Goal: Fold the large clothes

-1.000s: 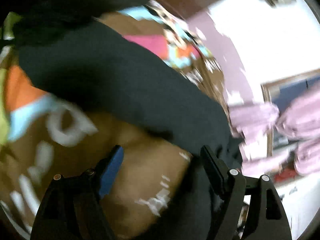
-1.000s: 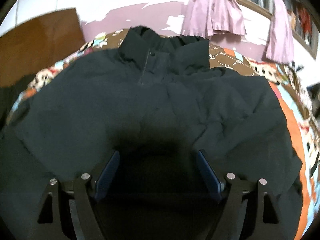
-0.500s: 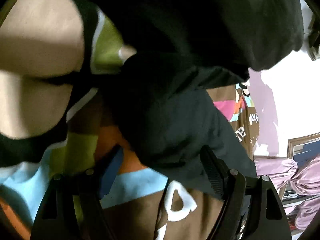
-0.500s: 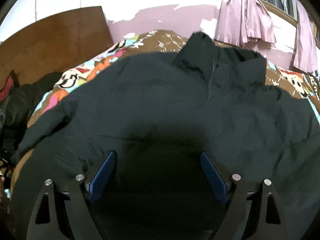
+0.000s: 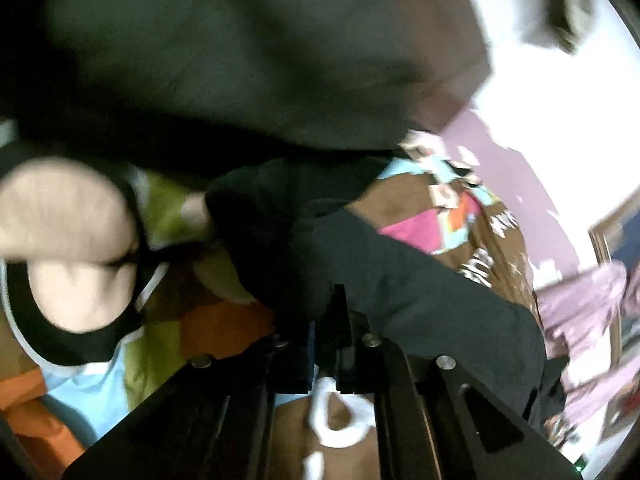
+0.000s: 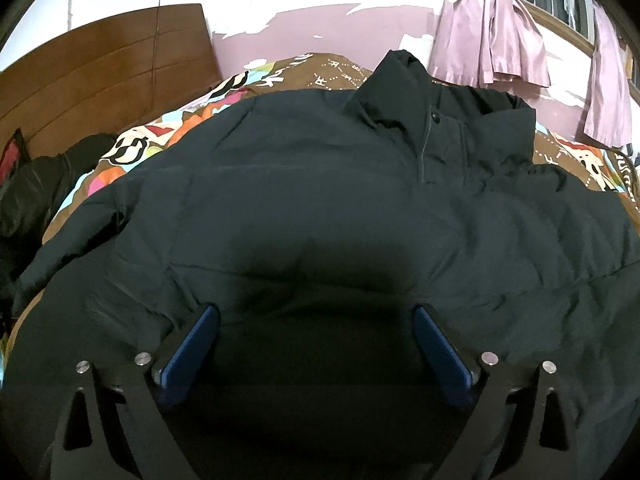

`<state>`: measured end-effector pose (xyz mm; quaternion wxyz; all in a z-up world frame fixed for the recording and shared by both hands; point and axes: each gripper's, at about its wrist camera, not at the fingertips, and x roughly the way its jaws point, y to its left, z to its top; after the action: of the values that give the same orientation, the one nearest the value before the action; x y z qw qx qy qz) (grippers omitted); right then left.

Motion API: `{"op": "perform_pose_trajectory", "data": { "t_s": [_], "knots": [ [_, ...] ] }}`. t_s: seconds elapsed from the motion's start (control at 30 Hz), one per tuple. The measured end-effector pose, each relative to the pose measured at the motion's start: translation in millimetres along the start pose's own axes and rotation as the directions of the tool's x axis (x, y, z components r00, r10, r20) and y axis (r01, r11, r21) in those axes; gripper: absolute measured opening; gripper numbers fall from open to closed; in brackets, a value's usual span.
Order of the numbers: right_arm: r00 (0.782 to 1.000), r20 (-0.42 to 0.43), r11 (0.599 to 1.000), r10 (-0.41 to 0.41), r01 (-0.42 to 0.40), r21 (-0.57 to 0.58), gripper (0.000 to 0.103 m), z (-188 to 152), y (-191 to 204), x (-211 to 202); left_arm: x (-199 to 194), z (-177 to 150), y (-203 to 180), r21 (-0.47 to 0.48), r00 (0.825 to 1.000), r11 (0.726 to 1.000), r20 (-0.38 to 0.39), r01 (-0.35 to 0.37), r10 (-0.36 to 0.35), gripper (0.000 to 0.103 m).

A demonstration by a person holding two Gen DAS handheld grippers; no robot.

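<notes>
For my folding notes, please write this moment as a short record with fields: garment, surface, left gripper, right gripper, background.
garment: dark jacket, spread flat, collar at the far end
surface: patterned bedspread, brown with coloured shapes
left gripper: jaws have just closed; at the jacket's edge, grip on cloth unclear
right gripper: jaws have just been opening; wide over the jacket, pads not pressing
background: wooden headboard, pink curtain

Your bed [image 6: 332, 70] wears a brown cover with bright cartoon prints. The dark jacket [image 6: 320, 200] lies spread flat across most of it, collar toward the far edge by the wall. A second dark garment [image 6: 36, 184] sits at the headboard-side edge.
</notes>
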<state>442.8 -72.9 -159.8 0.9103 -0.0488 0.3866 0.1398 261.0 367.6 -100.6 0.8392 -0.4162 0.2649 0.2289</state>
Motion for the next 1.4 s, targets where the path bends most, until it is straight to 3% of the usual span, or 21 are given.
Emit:
{"op": "perform_pose_trajectory", "data": {
  "t_s": [0.13,0.2,0.3,0.43,0.6,0.83,1.03,1.13,1.27,1.4],
  "knots": [
    [1.000,0.002,1.000,-0.001,0.001,0.002,0.102,-2,1,2,-27,-7,-55,0.228,0.991,0.970,0.089,0.078,-0.100,0.002],
    [1.000,0.003,1.000,0.000,0.000,0.003,0.102,-2,1,2,-49,-15,-85,0.365,0.974,0.925,0.148,0.107,-0.171,0.002],
    [1.000,0.006,1.000,-0.001,0.001,0.005,0.102,-2,1,3,-70,-27,-117,0.483,0.950,0.864,0.182,0.138,-0.254,0.002],
    [1.000,0.010,1.000,-0.001,0.001,0.006,0.102,-3,1,2,-91,-46,-153,0.579,0.918,0.785,0.148,0.220,-0.367,0.002],
    [0.999,0.009,0.999,0.045,-0.045,0.026,0.103,-2,-6,-5,-101,-69,-191,0.656,0.891,0.688,0.048,0.312,-0.451,0.001],
    [0.996,0.082,0.998,0.046,-0.043,-0.039,0.102,4,-18,-42,-99,-103,-240,0.714,0.869,0.556,-0.147,0.424,-0.473,0.001],
    [0.980,0.128,0.981,0.149,-0.163,0.104,0.103,13,-65,-82,-77,-134,-275,0.680,0.825,0.480,-0.377,0.555,-0.421,0.001],
    [0.962,0.156,0.951,0.222,-0.249,0.184,0.103,11,-88,-100,-65,-152,-291,0.667,0.807,0.455,-0.458,0.589,-0.373,0.001],
    [0.926,0.227,0.883,0.302,-0.361,0.300,0.102,4,-121,-119,-48,-183,-309,0.691,0.804,0.410,-0.519,0.595,-0.292,0.001],
    [0.901,0.237,0.810,0.364,-0.432,0.397,0.102,-4,-147,-113,-25,-221,-327,0.723,0.806,0.363,-0.566,0.587,-0.174,0.001]
  ]
}}
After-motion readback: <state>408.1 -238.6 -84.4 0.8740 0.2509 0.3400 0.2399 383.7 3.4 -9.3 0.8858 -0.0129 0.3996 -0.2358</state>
